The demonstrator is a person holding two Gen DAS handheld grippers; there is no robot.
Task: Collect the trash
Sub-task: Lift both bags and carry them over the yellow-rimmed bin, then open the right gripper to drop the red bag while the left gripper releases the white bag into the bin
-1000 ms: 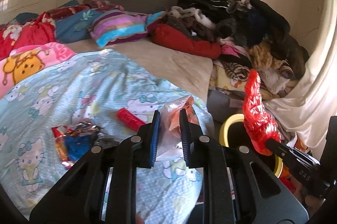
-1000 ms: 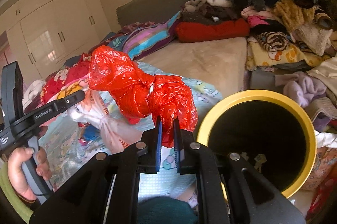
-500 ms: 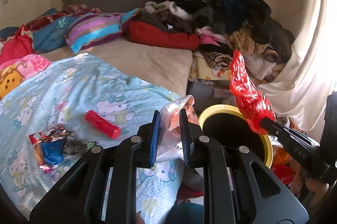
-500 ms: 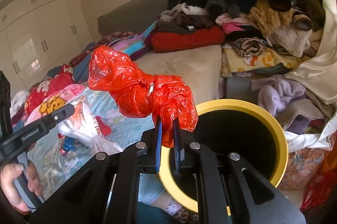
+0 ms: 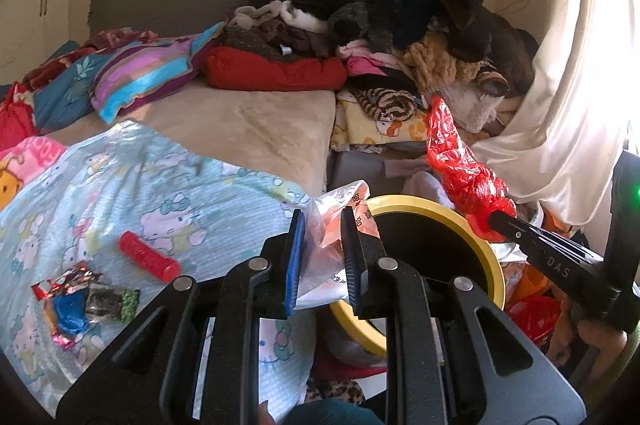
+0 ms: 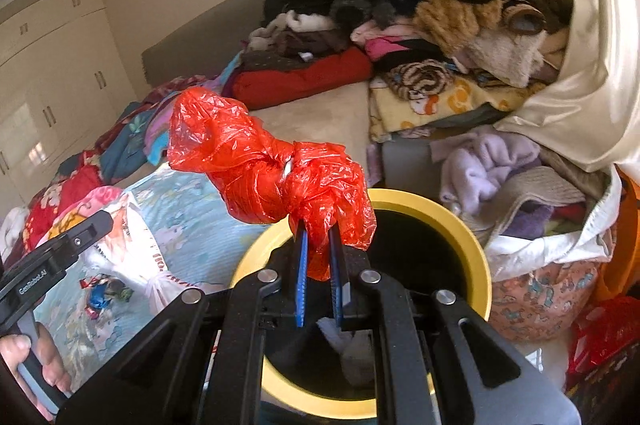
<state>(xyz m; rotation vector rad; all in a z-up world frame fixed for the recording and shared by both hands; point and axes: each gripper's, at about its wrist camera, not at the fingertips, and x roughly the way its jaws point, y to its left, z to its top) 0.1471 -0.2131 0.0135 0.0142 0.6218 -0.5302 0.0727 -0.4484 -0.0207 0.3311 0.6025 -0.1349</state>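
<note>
Two sets of jaws, each closed on a bag: right gripper (image 6: 318, 257) pinches a knotted red plastic bag (image 6: 256, 165) above the yellow-rimmed bin (image 6: 476, 249); left gripper (image 5: 322, 245) clamps a translucent printed bag (image 5: 336, 221) at the bed's edge. Both look light, soft and slippery, best held at bunched folds. Wrappers (image 5: 80, 299) lie on the bed.

A light blue cartoon-cat blanket (image 5: 168, 193) is spread over the near part of the bed, and a beige sheet (image 5: 256, 129) is seen beyond it. A striped pillow (image 5: 148, 77) is laid against the grey headboard (image 5: 168, 1), with a folded red blanket (image 5: 276, 73) just beside it. Dark and furry clothes (image 5: 404, 13) are piled high on the far side. A cream curtain (image 5: 568, 97) is draped at the right edge, and white wardrobe doors (image 6: 52, 73) are lined along the left wall.
</note>
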